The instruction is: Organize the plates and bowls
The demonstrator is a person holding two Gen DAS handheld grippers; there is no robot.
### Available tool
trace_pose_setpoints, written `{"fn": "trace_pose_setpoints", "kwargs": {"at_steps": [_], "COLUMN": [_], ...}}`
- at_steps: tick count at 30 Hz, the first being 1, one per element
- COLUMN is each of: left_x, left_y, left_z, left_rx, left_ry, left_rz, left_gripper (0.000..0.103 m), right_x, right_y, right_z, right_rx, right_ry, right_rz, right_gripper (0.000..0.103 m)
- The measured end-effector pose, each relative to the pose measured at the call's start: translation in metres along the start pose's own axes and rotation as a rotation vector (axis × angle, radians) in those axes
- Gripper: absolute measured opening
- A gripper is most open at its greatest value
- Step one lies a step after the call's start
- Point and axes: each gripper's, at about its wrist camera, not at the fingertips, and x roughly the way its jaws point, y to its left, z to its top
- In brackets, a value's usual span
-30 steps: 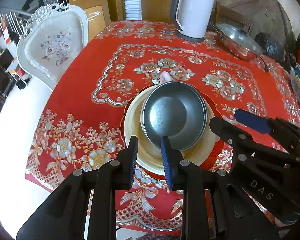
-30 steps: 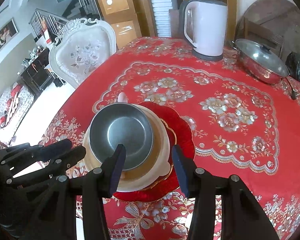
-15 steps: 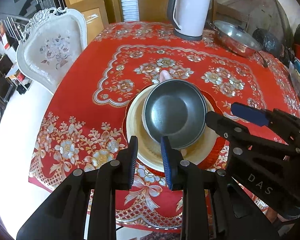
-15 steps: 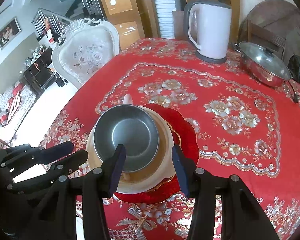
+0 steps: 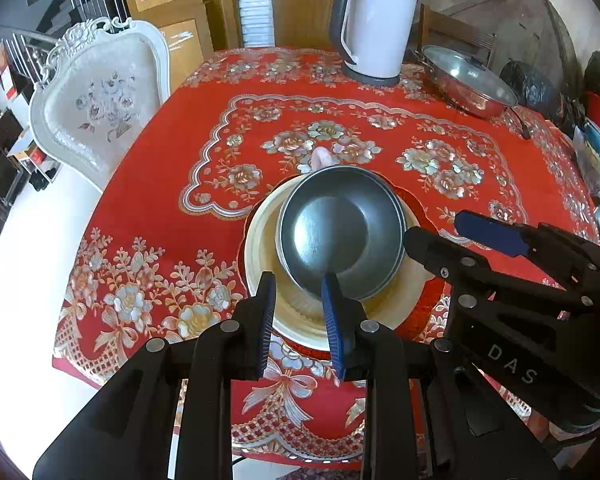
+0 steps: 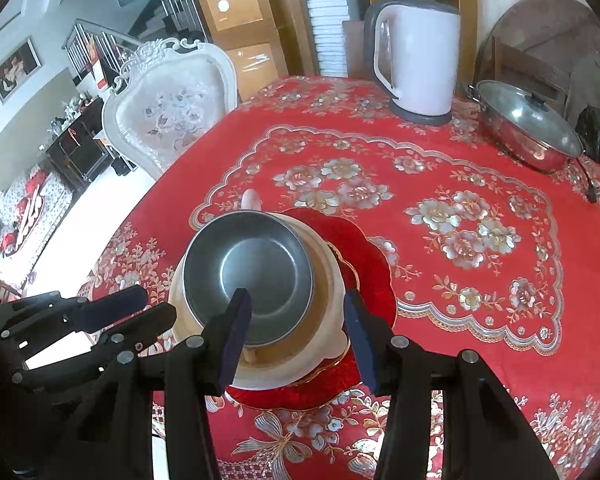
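A steel bowl (image 5: 340,236) sits inside a cream bowl (image 5: 268,264), which rests on a red scalloped plate (image 5: 424,300) on the red floral table. The stack also shows in the right wrist view: steel bowl (image 6: 248,276), cream bowl (image 6: 328,276), red plate (image 6: 368,264). My left gripper (image 5: 298,320) is open and empty, just in front of the stack's near rim. My right gripper (image 6: 298,336) is open and empty, its jaws wide apart over the stack's near edge. A pink object (image 5: 322,158) pokes out behind the stack.
A white electric kettle (image 5: 374,32) and a lidded steel pot (image 5: 468,80) stand at the table's far side. A white ornate chair (image 5: 96,108) stands at the left. The table's near edge (image 5: 260,452) drops off just below the grippers.
Both grippers have drawn back and up slightly from the stack; the view is a little wider. The bowls and plate have not moved.
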Motion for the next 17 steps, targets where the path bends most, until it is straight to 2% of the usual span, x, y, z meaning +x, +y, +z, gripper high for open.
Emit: {"fn": "trace_pose_setpoints", "kwargs": {"at_steps": [8,17], "left_x": [-0.0041,-0.0003], "left_y": [-0.0018,0.0007], "left_z": [0.0013,0.0008], "left_rx": [0.000,-0.019], "left_ry": [-0.039,-0.022], "left_rz": [0.019,0.039], "left_gripper": [0.023,0.023], "right_x": [-0.0015,-0.0057], "right_y": [0.0003,-0.0022], "right_z": [-0.0007,-0.0008], "right_rx": [-0.003,0.006], "right_ry": [-0.005,-0.015], "right_rz": [0.007,0.008], "right_gripper": [0.048,0.048]}}
